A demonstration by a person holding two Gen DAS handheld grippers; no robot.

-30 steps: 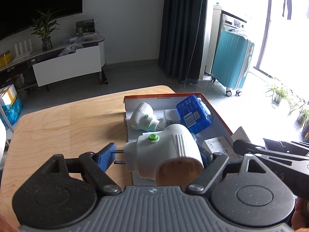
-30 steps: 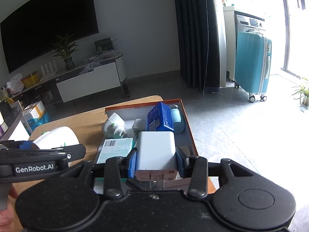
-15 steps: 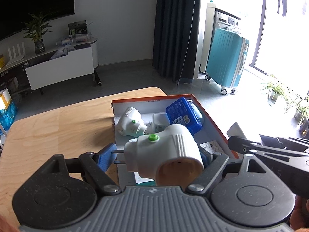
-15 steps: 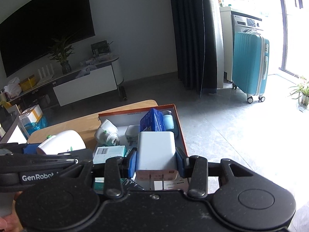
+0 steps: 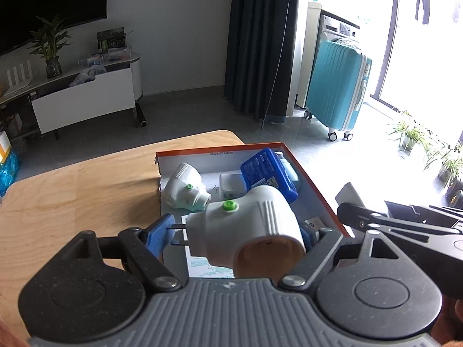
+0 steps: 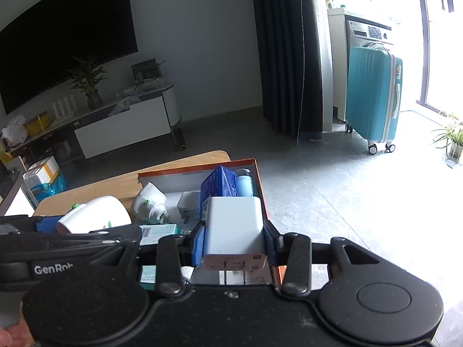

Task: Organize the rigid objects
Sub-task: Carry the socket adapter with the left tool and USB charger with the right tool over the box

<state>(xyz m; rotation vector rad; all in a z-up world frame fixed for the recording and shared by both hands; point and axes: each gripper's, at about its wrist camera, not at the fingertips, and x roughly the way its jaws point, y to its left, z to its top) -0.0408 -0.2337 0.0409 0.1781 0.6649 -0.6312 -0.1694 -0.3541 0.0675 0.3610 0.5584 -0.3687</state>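
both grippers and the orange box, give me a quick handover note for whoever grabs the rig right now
Left gripper: shut on the white plug adapter with green button, held above the near part of the orange box.
Right gripper: shut on the white charger block, prongs facing the camera, above the box's near right side.
Already in the box: a second white adapter, a blue box, a small white charger, a teal carton.
Left to do: set both held items into the box and release.
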